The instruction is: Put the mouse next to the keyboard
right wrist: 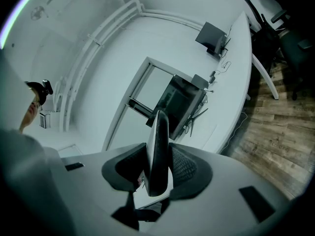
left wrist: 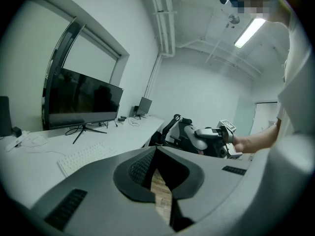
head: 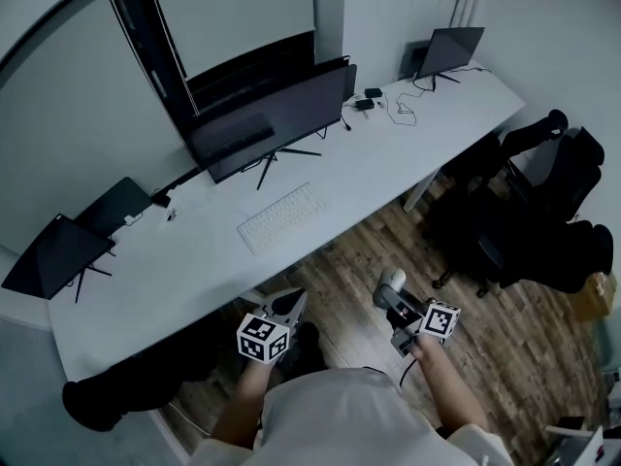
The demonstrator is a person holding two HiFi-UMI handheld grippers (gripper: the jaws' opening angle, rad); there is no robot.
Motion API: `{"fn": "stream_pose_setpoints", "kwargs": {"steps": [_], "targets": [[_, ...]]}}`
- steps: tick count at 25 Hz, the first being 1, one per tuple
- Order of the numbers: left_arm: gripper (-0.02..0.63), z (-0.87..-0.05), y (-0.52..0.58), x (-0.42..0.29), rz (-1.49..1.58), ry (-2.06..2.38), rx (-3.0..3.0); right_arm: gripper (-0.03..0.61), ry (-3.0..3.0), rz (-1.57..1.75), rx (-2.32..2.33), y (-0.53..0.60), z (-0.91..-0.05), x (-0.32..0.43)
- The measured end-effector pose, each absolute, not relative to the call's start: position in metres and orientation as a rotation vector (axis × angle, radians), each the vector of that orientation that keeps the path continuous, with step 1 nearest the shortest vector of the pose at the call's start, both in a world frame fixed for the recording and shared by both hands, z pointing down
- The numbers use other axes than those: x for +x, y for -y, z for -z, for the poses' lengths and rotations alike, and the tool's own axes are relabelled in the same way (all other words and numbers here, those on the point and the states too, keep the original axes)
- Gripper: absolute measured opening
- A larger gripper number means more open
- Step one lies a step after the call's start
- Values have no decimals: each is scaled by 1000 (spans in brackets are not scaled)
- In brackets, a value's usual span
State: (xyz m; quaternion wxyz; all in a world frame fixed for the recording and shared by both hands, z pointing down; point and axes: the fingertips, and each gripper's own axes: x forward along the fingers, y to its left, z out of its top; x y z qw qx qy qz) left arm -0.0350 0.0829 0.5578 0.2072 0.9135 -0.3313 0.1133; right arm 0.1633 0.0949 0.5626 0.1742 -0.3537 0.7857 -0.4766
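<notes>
Long white desk, frame centre, flat white keyboard laid on it. Grey-white computer mouse, lower right over wooden floor, was clamped by right gripper; left gripper was closed, empty. Placement was judged outstanding.

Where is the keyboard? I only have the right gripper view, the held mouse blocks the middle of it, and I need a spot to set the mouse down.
Observer: The keyboard lies on the white desk, in front of the large monitor.
Operator: Is the desk bare beside it?
Observer: Yes, the head view shows bare desk at both ends of the keyboard.
Operator: And the left gripper?
Observer: The left gripper is shut with nothing in it; only floor shows through the slit.
</notes>
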Motion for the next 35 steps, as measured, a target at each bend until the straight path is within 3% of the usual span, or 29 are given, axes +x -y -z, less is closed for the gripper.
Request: {"fn": "stream_pose_setpoints", "kwargs": {"steps": [35], "targets": [[18,-586,96,-85,-300,781,2542,153,-2113,1359,-1131,73,-574,114]]}}
